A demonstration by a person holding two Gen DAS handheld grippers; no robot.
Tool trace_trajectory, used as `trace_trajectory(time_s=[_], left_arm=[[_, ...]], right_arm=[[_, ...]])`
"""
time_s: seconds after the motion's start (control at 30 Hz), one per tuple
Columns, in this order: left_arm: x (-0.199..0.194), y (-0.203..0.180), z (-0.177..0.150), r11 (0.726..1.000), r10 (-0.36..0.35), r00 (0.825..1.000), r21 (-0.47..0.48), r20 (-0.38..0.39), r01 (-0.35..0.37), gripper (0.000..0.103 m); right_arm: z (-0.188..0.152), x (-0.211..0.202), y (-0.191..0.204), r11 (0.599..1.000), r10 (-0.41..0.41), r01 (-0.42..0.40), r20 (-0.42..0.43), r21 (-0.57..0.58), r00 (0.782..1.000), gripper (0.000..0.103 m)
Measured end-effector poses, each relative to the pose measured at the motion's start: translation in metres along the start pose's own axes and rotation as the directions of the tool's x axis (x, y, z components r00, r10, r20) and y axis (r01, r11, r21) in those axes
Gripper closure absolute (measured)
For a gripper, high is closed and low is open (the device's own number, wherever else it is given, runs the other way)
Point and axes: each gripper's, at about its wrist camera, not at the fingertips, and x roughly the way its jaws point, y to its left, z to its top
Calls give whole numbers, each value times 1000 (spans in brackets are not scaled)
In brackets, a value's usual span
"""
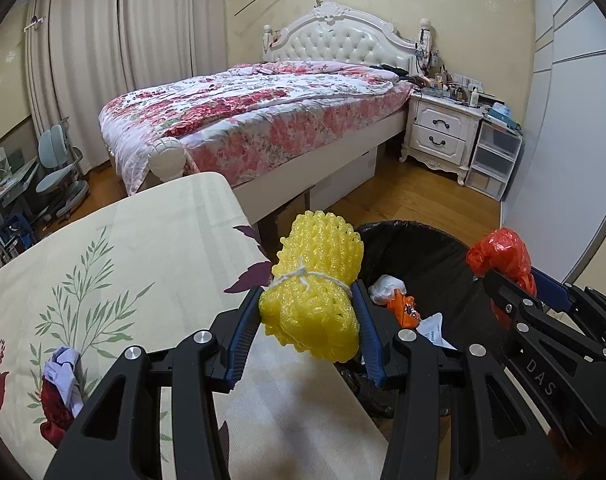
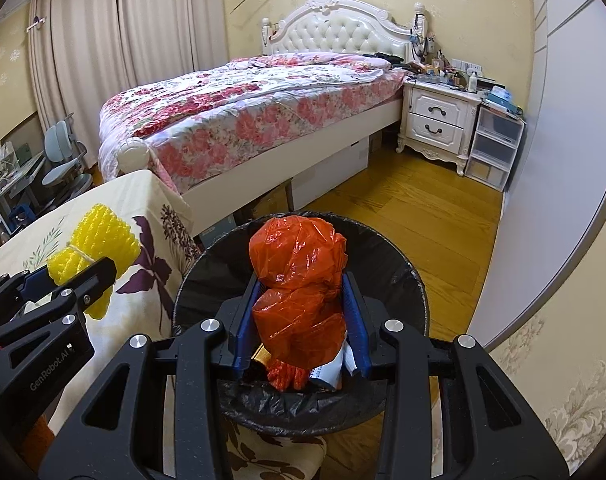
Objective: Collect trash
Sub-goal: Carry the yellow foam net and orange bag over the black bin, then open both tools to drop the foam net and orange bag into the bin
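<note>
My left gripper (image 1: 309, 304) is shut on a yellow foam net bundle (image 1: 315, 280) tied with white string, held at the table's right edge beside the bin. My right gripper (image 2: 301, 300) is shut on a crumpled orange plastic bag (image 2: 299, 276), held over the black-lined trash bin (image 2: 399, 272). The bin (image 1: 427, 256) holds a white wad (image 1: 385, 286), an orange wrapper (image 1: 403, 310) and paper scraps. The orange bag (image 1: 499, 256) and right gripper show at the right in the left wrist view. The yellow bundle (image 2: 95, 244) shows at the left in the right wrist view.
The table (image 1: 143, 248) has a cream floral cloth; a red and lilac crumpled item (image 1: 61, 392) lies at its near left. A bed (image 1: 255, 116), a white nightstand (image 1: 439, 132) and plastic drawers (image 1: 495, 160) stand beyond. A chair and desk (image 1: 55, 172) are far left.
</note>
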Motion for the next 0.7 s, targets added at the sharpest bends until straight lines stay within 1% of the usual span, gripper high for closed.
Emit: trace_trajectory(time_s=[0.27, 0.6, 0.7], left_arm=[[23, -11, 8, 1000, -9, 1000, 15, -23, 9, 56], [41, -23, 17, 999, -21, 999, 41, -37, 22, 56], [44, -23, 18, 999, -25, 999, 39, -40, 27, 53]], right_arm=[[6, 17, -10, 1000, -10, 10, -15, 23, 1000, 65], [9, 33, -20, 999, -22, 23, -33, 44, 999, 65], [10, 34, -21, 999, -24, 26, -36, 45, 999, 65]])
